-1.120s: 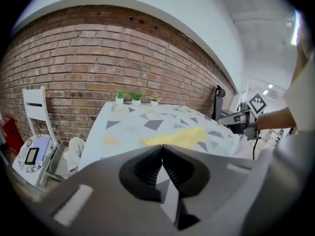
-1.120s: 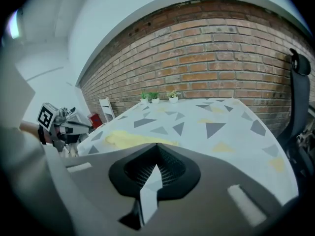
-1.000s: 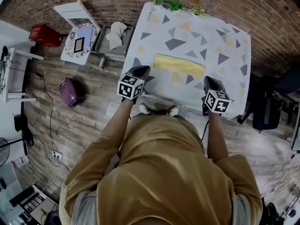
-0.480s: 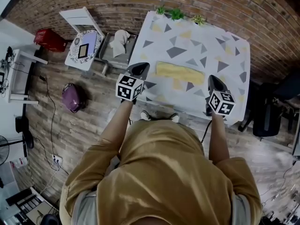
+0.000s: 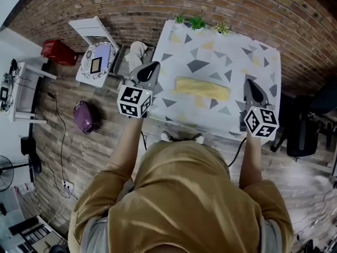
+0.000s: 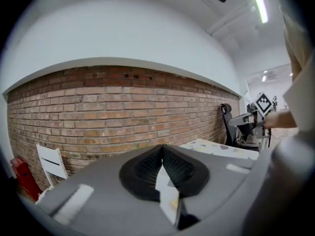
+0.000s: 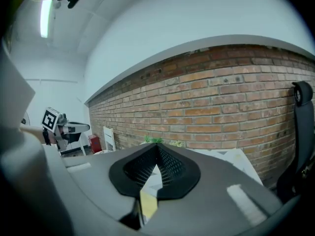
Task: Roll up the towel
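The yellow towel lies as a long roll across the middle of the table, which has a cloth printed with triangles. My left gripper is held up in the air over the table's left edge, shut and empty. My right gripper hangs above the right part of the table, shut too, with nothing in it. Neither touches the towel. In the left gripper view the jaws meet in front of a brick wall. In the right gripper view the jaws are likewise together, with a sliver of yellow towel showing through below them.
Small green plants line the table's far edge. Left of the table stand a white folding chair, a tray with a cloth, a red box and a purple bag. A black office chair stands at the right.
Both grippers have risen away from the table and spread apart, so they look larger in the head view. The rolled towel has stayed in place.
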Tool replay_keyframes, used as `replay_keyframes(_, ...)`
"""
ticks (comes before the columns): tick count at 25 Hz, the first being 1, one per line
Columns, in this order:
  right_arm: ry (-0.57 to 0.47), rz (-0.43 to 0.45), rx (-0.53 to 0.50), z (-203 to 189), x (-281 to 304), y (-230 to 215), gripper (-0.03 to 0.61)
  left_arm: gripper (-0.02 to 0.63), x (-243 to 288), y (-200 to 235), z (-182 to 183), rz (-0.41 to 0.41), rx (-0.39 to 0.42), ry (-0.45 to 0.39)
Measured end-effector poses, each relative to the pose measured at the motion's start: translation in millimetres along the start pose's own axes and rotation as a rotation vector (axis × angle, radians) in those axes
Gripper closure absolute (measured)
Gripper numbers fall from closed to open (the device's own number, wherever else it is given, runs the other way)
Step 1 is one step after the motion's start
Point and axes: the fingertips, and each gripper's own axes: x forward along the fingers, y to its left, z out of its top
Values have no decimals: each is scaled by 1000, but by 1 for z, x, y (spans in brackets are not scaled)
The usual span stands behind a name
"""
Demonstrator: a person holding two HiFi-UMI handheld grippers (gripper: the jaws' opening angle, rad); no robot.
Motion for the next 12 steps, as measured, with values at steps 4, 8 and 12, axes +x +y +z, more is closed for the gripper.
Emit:
replay_keyframes(4, -56, 9, -52, 33, -8, 0, 575, 551, -12, 11, 38, 28, 22, -78)
replay_keyframes(8, -98, 21, -62, 60, -19, 0, 575, 551, -24, 21, 63, 48, 55, -121)
replay_keyframes(12, -140, 13, -70, 86, -30, -6, 575, 551, -35, 31, 84, 68, 59, -163)
